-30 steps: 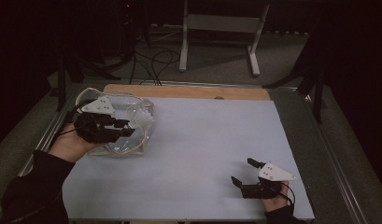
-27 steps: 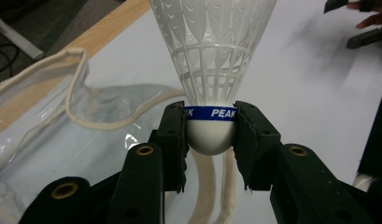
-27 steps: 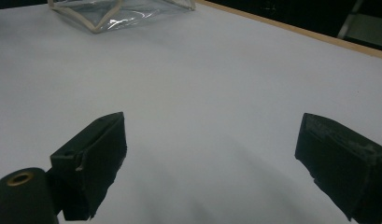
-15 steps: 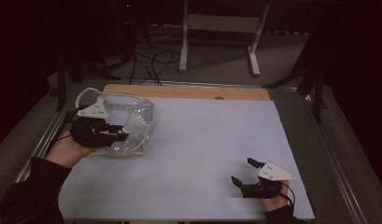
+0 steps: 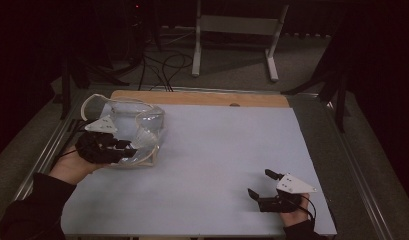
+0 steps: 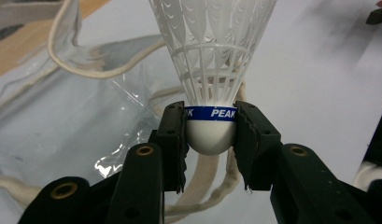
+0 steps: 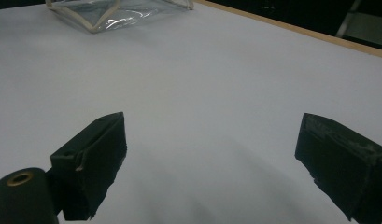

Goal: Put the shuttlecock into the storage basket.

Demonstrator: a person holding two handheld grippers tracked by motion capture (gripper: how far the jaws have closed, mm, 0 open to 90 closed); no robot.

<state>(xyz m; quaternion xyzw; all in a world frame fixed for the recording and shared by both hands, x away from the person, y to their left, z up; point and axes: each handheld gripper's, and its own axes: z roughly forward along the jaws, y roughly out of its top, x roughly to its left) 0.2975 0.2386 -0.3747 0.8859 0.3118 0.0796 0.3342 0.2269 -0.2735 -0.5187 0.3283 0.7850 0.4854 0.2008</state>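
Observation:
A white plastic shuttlecock point(image 6: 212, 70) with a blue PEAK band is clamped by its round cork base in my left gripper point(image 6: 211, 140), skirt pointing away from the camera. In the high view my left gripper point(image 5: 123, 147) sits at the near edge of a clear plastic bag with white cord trim point(image 5: 142, 125), at the table's left. The bag point(image 6: 62, 116) lies crumpled behind the shuttlecock. My right gripper point(image 5: 260, 185) rests on the white table surface near the front right, jaws wide apart with nothing between them point(image 7: 212, 158).
The white mat point(image 5: 217, 150) covers the table, with a wooden strip point(image 5: 202, 98) along its far edge. Metal rails run along both sides. A stand and cables point(image 5: 167, 62) lie on the floor beyond. The bag point(image 7: 114, 14) shows far off in the right gripper view.
My left hand and gripper have drawn back toward the near left, out of the bag's opening, with the shuttlecock held. The right gripper has stayed put.

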